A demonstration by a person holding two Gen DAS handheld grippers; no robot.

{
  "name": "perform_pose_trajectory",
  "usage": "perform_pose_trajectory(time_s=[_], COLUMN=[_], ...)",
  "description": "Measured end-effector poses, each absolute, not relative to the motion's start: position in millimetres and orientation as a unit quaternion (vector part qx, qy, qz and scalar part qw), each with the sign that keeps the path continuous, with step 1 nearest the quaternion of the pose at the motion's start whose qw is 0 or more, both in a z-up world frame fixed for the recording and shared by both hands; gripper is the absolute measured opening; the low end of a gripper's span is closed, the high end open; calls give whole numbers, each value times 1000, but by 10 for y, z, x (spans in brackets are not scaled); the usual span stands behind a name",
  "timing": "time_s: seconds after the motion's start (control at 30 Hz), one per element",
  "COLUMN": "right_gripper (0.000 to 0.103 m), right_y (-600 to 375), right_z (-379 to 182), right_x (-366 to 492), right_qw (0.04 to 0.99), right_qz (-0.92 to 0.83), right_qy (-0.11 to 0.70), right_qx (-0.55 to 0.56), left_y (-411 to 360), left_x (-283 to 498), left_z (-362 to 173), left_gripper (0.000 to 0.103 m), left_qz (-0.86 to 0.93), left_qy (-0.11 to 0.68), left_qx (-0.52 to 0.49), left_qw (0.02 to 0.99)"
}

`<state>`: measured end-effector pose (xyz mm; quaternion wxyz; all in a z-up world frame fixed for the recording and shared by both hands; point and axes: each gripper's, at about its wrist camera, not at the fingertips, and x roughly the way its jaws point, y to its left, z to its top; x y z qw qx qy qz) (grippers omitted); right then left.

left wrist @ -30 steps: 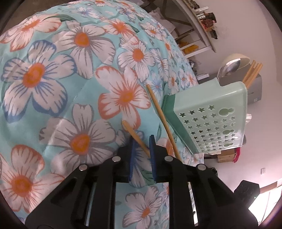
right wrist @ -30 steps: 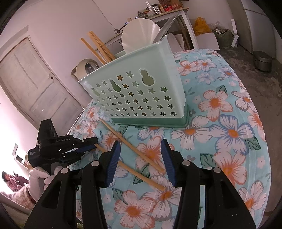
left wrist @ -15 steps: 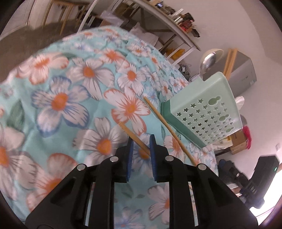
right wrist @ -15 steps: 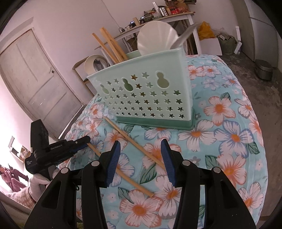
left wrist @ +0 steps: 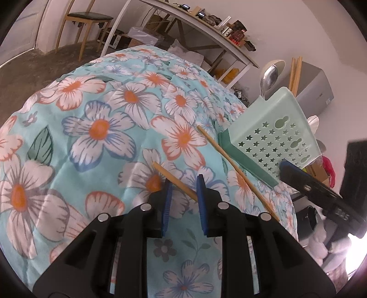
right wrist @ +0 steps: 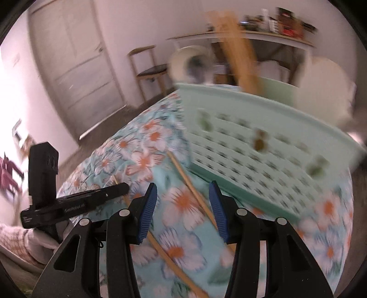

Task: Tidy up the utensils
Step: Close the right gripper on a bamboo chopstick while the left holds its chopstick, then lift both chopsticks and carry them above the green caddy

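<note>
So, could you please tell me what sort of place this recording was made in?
Probably a lived-in home room: a table under a floral cloth, a wooden chair, a white panelled door and a cluttered white shelf.

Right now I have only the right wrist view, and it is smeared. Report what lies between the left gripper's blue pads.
Observer: A thin wooden chopstick crosses the gap of the left gripper slantwise. I cannot tell whether the pads pinch it.
Operator: List what stands in the mint-green plastic basket.
Observer: A shiny metal spoon stands bowl up, beside upright wooden chopsticks.
Operator: Describe that basket's holes.
Observer: They are star-shaped, with a few larger gourd-shaped slots among them.
</note>
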<state>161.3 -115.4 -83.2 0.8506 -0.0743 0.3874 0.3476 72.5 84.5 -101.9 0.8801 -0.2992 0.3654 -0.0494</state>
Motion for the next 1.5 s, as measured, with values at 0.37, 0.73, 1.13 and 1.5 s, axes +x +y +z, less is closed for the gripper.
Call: perform_pose_trajectory(time_s=[0.37,0.73,1.13,1.5], right_gripper=[24,11,6,6], right_y=[-278,-169,-910,-1809], right_z=[-1108,-1310,-237,193], right_x=[1898,2034,1806,1401], right_qw=[829,819,899,947], right_qz=[346,322,290,242], right_qy=[380,397,298,212], right_qx=[-222,-260,-139,-23], left_y=[919,922,921,833], left_x=[710,698,685,684], left_z=[-1100,-1131,-1126,-1066], left_gripper=[21,21,21,21], left_qz=[-76,-85,-82,-68], left_qy=[354,351,351,354], left_qx=[-327,-335,-330,-313], left_qw=[873,871,872,879])
